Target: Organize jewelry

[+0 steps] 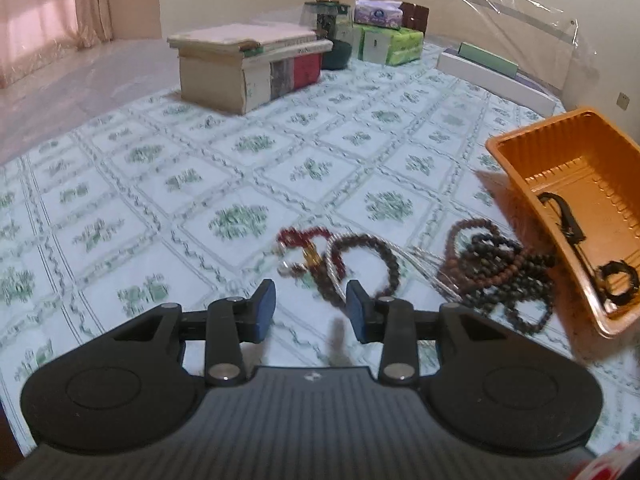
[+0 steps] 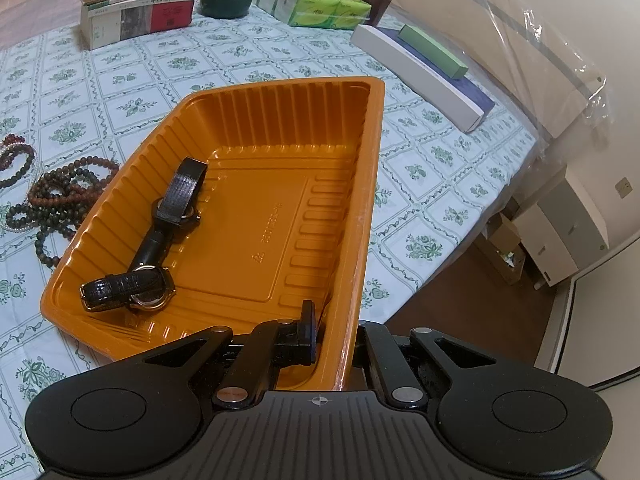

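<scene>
Several beaded bracelets lie on the floral tablecloth: a dark red one (image 1: 304, 236), a brown one (image 1: 384, 256) and a tangled dark pile (image 1: 500, 272) (image 2: 64, 196). My left gripper (image 1: 311, 292) hovers just before the red and brown bracelets, open, with nothing between its blue pads. To its right is an orange plastic tray (image 1: 516, 184) (image 2: 280, 88), which holds two black-strapped watches (image 2: 182, 192) (image 2: 128, 288). My right gripper (image 2: 336, 340) is shut on the tray's near right wall, one finger inside and the other hidden behind the wall. The tray looks tilted.
A stack of books (image 1: 248, 68), a dark jar (image 1: 328, 16), green tissue packs (image 1: 392, 44) and a long white box (image 1: 492, 76) stand along the far side. The table edge (image 2: 440, 264) runs close to the tray's right, with brown floor and a cabinet (image 2: 568, 224) beyond.
</scene>
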The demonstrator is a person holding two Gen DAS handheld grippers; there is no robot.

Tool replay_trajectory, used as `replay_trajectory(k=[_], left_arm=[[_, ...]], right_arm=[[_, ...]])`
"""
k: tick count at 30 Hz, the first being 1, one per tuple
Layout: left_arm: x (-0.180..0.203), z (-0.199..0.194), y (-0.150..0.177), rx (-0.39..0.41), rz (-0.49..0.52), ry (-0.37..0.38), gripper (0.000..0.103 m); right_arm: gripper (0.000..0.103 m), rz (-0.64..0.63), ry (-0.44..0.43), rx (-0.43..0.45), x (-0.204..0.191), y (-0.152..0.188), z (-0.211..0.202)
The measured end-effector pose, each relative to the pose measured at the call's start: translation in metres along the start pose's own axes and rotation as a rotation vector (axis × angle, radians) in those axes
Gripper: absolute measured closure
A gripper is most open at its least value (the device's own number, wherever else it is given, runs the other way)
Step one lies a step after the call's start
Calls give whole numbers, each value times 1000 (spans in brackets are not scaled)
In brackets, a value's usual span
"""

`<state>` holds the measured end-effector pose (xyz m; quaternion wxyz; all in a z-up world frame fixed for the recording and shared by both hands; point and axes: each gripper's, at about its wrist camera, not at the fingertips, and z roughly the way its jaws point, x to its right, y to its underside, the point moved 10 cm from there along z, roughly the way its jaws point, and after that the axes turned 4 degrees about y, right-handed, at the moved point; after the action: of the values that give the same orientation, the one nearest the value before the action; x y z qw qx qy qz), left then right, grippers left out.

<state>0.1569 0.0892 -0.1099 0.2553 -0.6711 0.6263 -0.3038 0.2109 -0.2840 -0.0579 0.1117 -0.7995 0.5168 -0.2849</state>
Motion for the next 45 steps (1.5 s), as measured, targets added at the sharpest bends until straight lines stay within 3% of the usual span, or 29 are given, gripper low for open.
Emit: replay_trajectory(k=[5, 10, 17, 19, 31, 36, 45], left_arm=[[-16, 15, -6, -9, 53, -53, 71], [-13, 31, -2, -32, 128, -26, 73], [-7, 42, -2, -16, 149, -30, 75], [-5, 43, -3, -16, 158, -33, 87], [4, 19, -8, 3, 184, -32, 87], [41, 5, -25, 46, 192, 48, 87], [160, 1, -48, 86, 256, 314, 87]], right_arm=[[99, 0, 5, -1, 1, 0, 1], [99, 4, 6, -1, 1, 0, 2], [99, 6, 12, -6, 1, 1, 4], [99, 5, 12, -6, 0, 1, 4], [99, 7, 14, -1, -1, 0, 4], [99, 16, 11, 5, 1, 1, 3], [99, 25, 8, 14, 0, 1, 2]])
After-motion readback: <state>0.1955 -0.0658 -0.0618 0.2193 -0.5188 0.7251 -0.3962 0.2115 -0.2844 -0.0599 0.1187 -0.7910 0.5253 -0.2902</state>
